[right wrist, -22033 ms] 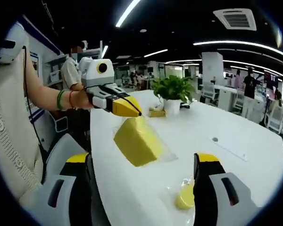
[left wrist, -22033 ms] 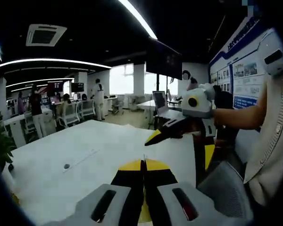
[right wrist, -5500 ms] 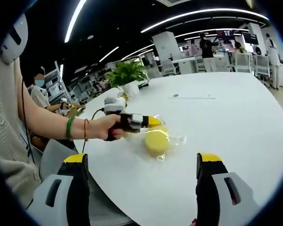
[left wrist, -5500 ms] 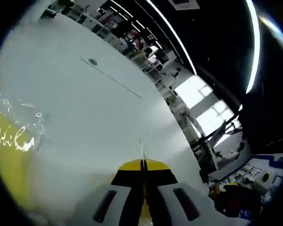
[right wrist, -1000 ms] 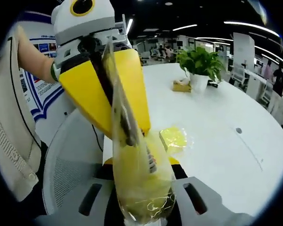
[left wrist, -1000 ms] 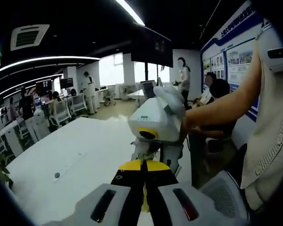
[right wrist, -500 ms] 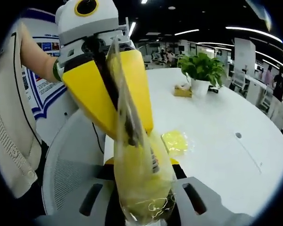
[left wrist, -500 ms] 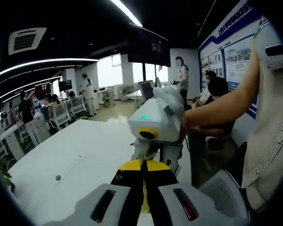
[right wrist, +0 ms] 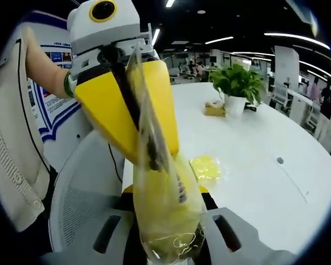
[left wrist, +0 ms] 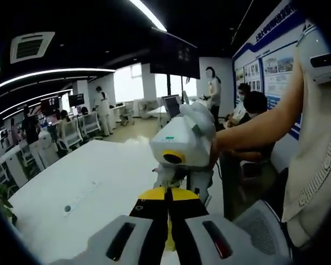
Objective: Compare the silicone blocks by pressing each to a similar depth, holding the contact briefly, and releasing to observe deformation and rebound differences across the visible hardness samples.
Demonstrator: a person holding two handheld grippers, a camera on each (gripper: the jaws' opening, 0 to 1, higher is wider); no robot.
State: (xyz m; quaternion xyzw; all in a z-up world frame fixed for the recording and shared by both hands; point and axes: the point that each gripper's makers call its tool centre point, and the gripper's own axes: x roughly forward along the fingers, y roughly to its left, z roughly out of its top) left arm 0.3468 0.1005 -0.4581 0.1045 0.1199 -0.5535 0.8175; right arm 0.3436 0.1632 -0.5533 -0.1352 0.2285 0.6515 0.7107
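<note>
Nothing has moved: both tools, left and right, stay clamped on the upright bagged block, above the counter.

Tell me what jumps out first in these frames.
In the right gripper view, a yellow silicone block in a clear plastic bag fills the foreground, pinched between both grippers: the left gripper clamps the bag's top, the right gripper its bottom. Behind, a second bagged yellow block lies on the white table near a potted green plant.
</note>
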